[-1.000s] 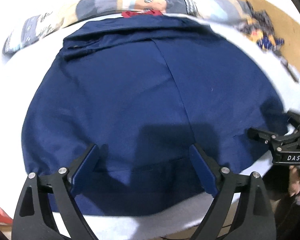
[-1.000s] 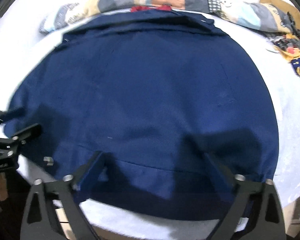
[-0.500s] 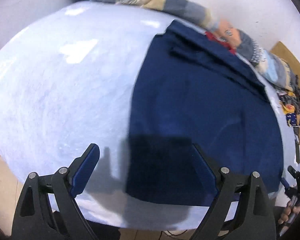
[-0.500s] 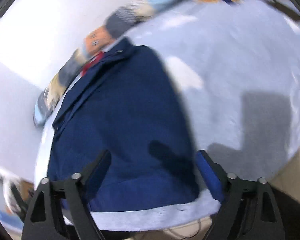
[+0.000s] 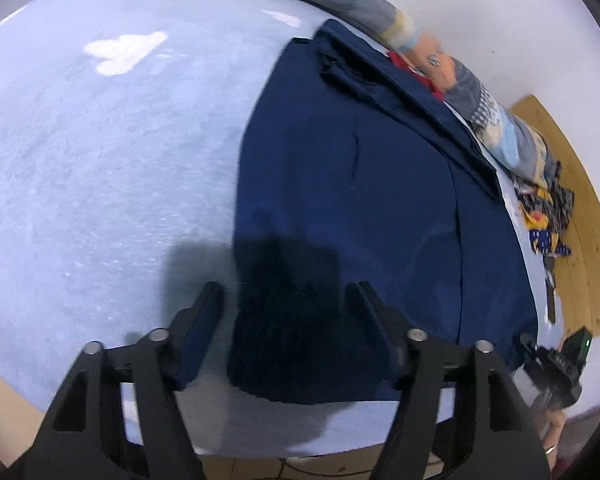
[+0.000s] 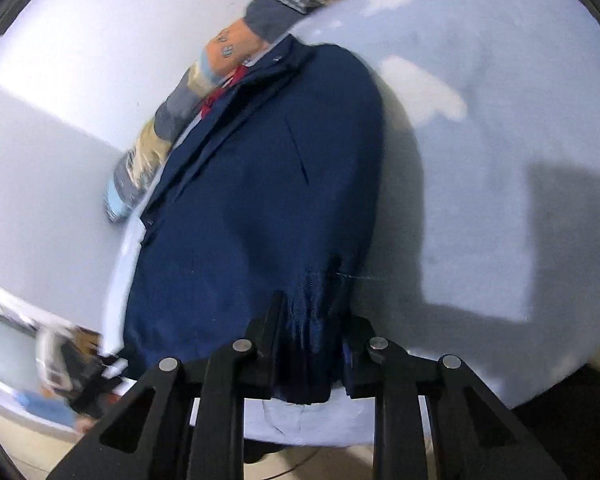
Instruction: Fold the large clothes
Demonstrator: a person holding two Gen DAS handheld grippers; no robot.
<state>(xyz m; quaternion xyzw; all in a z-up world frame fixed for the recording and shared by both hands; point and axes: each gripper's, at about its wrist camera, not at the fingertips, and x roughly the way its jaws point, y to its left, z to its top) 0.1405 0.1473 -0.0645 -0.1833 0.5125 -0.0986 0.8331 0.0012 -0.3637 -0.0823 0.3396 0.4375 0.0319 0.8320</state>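
A navy blue garment [image 5: 360, 208], apparently a large shirt or jacket with its collar toward the far wall, lies spread flat on a pale blue padded table [image 5: 100, 160], its hem running along the near edge where both hands can reach it. A rolled patchwork cloth [image 5: 480, 112] rests along the far edge just behind the collar, and a heap of patterned fabric [image 5: 548, 216] sits on the wooden floor beyond the table.

The two tools stand at opposite near corners of the garment, a placing that suits lifting the hem and carrying it toward the collar for a first fold. The left gripper [image 5: 288, 312] has just been closing and stands half open, its jaws straddling the near left corner; the left pad lies over bare table, the right over cloth, and neither visibly presses the fabric.

The right gripper [image 6: 312, 328], seen in its own view, has also just been closing and is now nearly shut on the near right corner, the cloth gathered into tight vertical pleats between its pads. From the left view it shows at the far right edge, blurred. The fold itself appears not yet begun.
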